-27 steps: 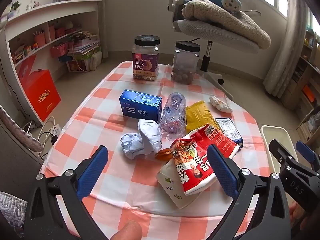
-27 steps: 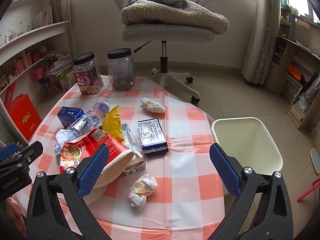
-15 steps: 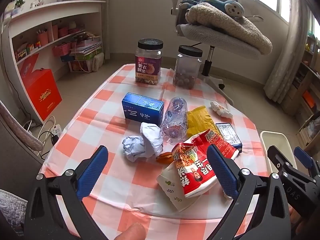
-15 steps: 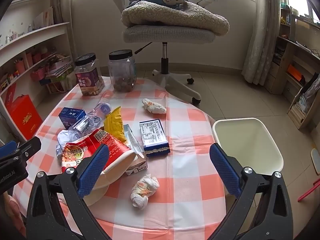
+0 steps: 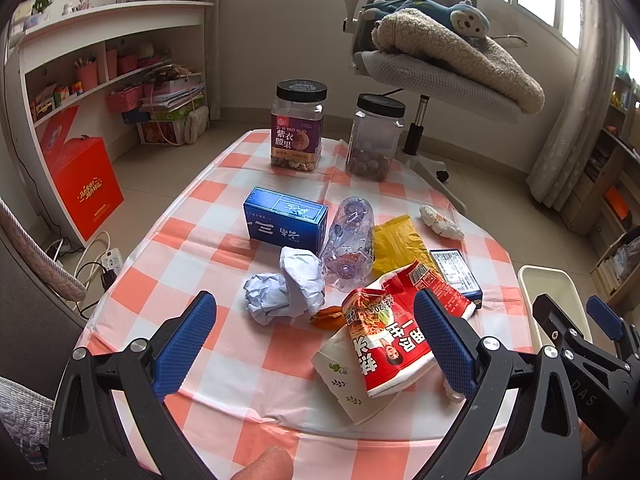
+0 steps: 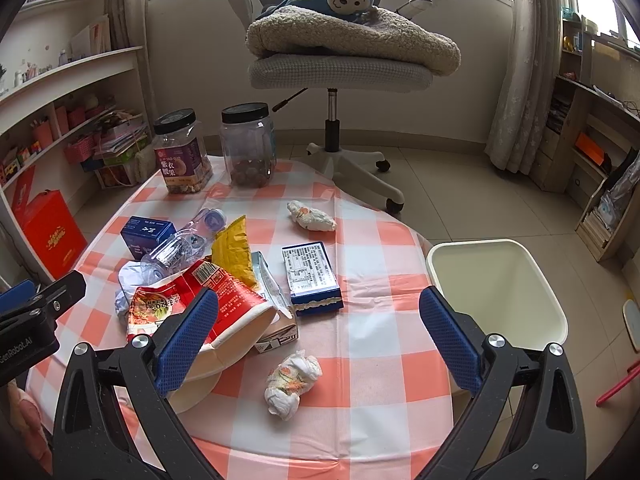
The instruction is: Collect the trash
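We've got both tools up over the near edge of the checked tabletop (image 6: 372, 364), tilted down at the mess. Left hand-held gripper (image 5: 316, 344) has its jaws spread wide w/ nothing between the pads; right hand-held gripper (image 6: 320, 336) likewise spread wide, empty. Trash sits mid-tabletop: red noodle cup (image 5: 392, 340) on its side at the near centre, crumpled white paper (image 5: 284, 288) just left of it, clear plastic bottle (image 5: 352, 248) lying behind, touching the blue box (image 5: 286, 220) on its left & next to the yellow packet (image 5: 396, 242) on its right. A dark blue carton (image 6: 312, 276) lies flat right of the pile, w/ one wadded wrapper (image 6: 292, 376) near our edge and another (image 6: 312, 216) farther back. Two black-lidded jars (image 6: 182, 156) stand at the far end. The cream bin (image 6: 496, 292) is on the floor just beside the tabletop's right edge.
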`<state>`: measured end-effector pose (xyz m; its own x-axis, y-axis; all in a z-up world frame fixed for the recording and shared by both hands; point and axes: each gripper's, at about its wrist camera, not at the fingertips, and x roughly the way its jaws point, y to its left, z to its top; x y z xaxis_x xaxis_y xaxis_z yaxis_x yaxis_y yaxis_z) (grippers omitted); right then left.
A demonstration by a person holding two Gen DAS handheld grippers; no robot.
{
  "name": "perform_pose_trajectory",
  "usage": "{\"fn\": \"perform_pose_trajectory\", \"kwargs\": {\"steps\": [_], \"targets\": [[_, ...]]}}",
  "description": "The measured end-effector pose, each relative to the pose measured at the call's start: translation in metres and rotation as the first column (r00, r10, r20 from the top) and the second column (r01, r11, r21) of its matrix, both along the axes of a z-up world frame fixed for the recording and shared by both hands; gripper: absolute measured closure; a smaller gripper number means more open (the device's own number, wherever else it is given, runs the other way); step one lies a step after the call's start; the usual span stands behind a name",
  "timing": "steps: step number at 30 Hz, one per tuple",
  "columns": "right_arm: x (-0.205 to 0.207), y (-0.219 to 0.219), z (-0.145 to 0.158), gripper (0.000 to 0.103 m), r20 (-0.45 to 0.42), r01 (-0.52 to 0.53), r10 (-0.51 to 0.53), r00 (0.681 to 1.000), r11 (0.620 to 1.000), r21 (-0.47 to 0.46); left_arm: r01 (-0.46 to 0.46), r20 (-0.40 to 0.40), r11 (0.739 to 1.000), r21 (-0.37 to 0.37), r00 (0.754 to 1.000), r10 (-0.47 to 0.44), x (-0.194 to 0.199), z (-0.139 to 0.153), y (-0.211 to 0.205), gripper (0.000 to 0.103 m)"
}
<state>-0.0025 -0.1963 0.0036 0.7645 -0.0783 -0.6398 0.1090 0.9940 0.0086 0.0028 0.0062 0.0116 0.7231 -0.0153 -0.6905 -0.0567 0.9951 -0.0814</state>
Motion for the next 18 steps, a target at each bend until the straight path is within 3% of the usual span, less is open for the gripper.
{"fn": "perform_pose_trajectory", "kwargs": {"steps": [18], "targets": [[-0.0019,0.0005,0.0052,0.007,0.033,-0.006,0.006,0.999,1.000,0.005,0.009,0.004,1.000,-0.003,1.000,-0.009,-0.0051,-0.0030,-0.0016,0.007]]}}
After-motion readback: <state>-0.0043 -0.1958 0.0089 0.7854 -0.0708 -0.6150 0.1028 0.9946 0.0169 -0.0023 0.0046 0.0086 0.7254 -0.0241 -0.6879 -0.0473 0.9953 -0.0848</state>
